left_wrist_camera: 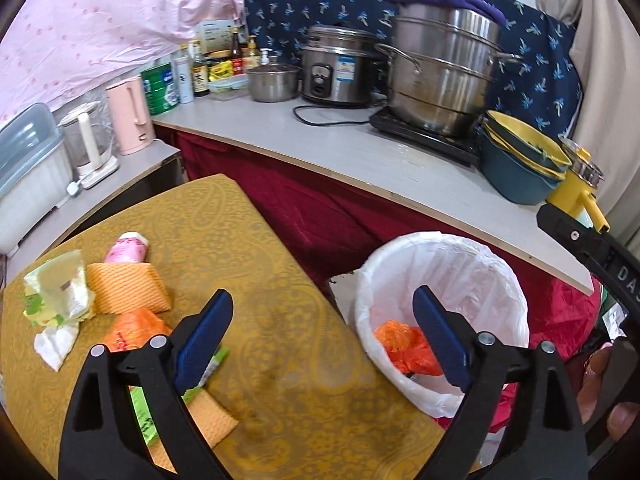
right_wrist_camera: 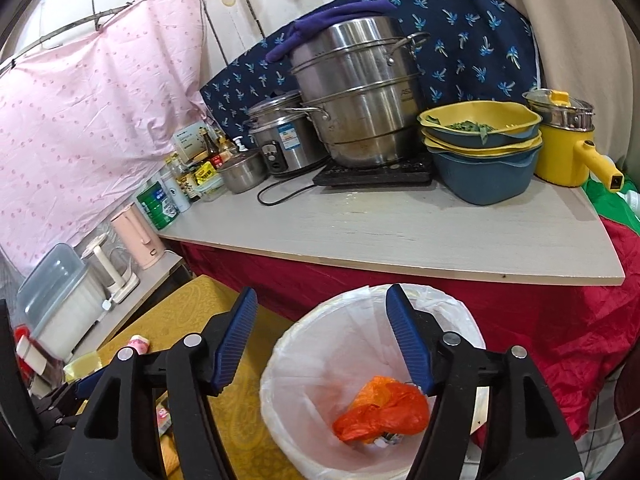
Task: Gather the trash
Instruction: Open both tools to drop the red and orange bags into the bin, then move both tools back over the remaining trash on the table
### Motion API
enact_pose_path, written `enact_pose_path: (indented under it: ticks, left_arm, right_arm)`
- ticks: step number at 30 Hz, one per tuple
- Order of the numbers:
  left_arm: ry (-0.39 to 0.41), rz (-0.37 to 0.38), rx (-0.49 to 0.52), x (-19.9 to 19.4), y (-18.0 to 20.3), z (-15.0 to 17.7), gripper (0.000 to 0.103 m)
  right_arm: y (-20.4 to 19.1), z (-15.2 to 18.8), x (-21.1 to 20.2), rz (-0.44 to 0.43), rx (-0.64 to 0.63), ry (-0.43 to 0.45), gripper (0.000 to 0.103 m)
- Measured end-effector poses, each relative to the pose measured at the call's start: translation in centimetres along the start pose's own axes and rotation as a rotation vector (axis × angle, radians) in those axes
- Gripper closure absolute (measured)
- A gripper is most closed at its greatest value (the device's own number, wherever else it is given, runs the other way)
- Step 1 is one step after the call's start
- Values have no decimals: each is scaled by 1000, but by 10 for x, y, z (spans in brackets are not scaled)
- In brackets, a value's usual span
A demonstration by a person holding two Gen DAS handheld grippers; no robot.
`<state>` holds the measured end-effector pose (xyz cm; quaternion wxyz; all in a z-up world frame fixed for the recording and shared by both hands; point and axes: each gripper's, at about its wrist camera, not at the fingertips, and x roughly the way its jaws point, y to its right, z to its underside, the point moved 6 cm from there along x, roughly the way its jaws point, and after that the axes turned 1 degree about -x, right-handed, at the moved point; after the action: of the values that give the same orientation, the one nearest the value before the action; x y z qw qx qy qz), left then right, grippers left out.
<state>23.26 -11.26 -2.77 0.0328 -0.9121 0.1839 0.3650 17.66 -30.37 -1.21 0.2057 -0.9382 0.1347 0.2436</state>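
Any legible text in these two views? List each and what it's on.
"DA": white letters on the right gripper's black body, at the left view's right edge; cut off by the frame.
"ASA": partial stamp on the steel steamer pot, uncertain.
Rice cooker sticker: too small to read.
Green tin, sauce bottles, yellow pack: blurred.
Green wrapper on the table: print unreadable.

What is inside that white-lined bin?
The bin holds a crumpled orange plastic bag. A scrap of something pokes out beneath it, but the bag covers whatever else lies at the bottom.
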Motion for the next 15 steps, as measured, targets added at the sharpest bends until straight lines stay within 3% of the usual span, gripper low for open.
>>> enact_pose_path:
  ticks: [15]
  left_arm:
    - [34,-125,-132,-50,-112,23,12]
  right_arm:
    - [-110,28,-20,-133,-124,-40,35]
